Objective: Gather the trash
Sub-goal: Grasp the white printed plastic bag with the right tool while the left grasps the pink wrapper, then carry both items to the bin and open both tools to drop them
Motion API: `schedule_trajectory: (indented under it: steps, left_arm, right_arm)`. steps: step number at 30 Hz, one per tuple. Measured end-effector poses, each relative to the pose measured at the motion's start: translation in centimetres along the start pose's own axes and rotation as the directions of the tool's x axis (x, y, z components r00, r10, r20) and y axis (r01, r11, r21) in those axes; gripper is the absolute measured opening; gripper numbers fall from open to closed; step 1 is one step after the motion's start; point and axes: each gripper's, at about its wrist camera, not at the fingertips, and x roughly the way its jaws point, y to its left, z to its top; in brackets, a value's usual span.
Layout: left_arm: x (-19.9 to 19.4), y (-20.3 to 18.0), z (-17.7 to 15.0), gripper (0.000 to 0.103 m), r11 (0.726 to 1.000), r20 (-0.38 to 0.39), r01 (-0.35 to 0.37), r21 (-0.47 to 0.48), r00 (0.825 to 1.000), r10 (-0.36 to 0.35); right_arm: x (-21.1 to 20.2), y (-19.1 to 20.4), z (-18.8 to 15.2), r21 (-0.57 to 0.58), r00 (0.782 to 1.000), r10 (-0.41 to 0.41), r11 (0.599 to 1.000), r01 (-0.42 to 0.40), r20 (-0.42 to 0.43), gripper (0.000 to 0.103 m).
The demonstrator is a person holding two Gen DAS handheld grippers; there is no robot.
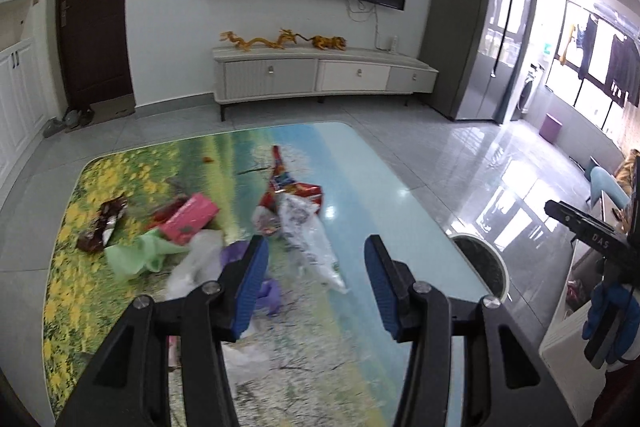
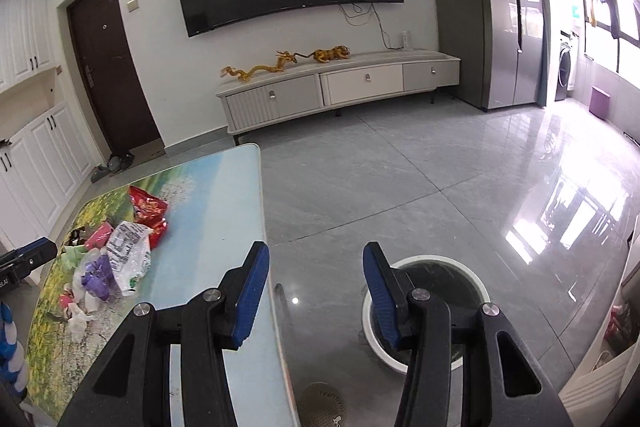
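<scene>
Two tongs, left tongs [image 1: 316, 247] and right tongs [image 2: 316, 253], agape, empty | trash pile [image 1: 224, 227] on surface [image 1: 380, 187], waste bin [image 2: 440, 291] on floor beside it | step: approach, nothing collected yet | next: left tongs lower onto clear wrapper [image 1: 308, 235], close

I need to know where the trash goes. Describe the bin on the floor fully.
The bin is round, with a white rim and a dark inside that looks empty as far as the view reaches. It stands upright and open-topped on the grey tiled floor, just off the table's right edge. Nothing visibly touches it; the right gripper hangs above, partly hiding it.
</scene>
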Motion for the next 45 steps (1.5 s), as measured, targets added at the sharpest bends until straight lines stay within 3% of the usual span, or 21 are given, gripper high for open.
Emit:
schedule_trajectory:
  steps: [6,14,26,29,31,34,38,45]
  left_arm:
    - [-1.1,7.2,-2.1,0.048,0.992,-0.015,-0.091,-0.089,0.996,0.09]
    - [2.1,12.3,-6.1,0.048,0.97,-0.146,-0.161,-0.18,0.98,0.136]
    - [5.5,13.4,-8.4,0.047,0.97,-0.199,-0.105,-0.217,0.978,0.061]
    - [5.5,13.0,-8.7,0.046,0.975,-0.194,-0.089,-0.203,0.98,0.049]
    - [5.6,13.1,-8.7,0.04,0.977,-0.188,-0.088,-0.196,0.981,0.05]
    - [5.5,13.0,-8.9,0.037,0.978,-0.185,-0.09,-0.189,0.981,0.055]
    - [5.2,12.8,-9.2,0.031,0.979,-0.18,-0.088,-0.185,0.982,0.054]
    - [3.6,12.7,-9.7,0.027,0.976,-0.153,-0.097,-0.193,0.986,0.068]
  right_arm:
    - [1.0,4.5,0.4,-0.058,0.998,0.065,0.996,-0.066,-0.02,0.05]
    - [5.3,12.0,0.2,-0.155,0.981,0.15,0.974,-0.168,-0.121,0.059]
    - [11.8,23.0,-0.7,-0.274,0.922,0.276,0.896,-0.349,-0.273,0.061]
    - [13.2,24.6,-1.3,-0.305,0.918,0.263,0.885,-0.352,-0.297,0.061]
    - [13.9,24.9,-1.6,-0.316,0.918,0.246,0.884,-0.344,-0.311,0.061]
    - [15.0,25.2,-2.1,-0.334,0.923,0.203,0.889,-0.313,-0.326,0.05]
    - [15.6,24.6,-2.5,-0.331,0.92,0.194,0.891,-0.31,-0.34,0.015]
    - [13.6,22.5,-2.4,-0.289,0.925,0.231,0.902,-0.32,-0.301,0.006]
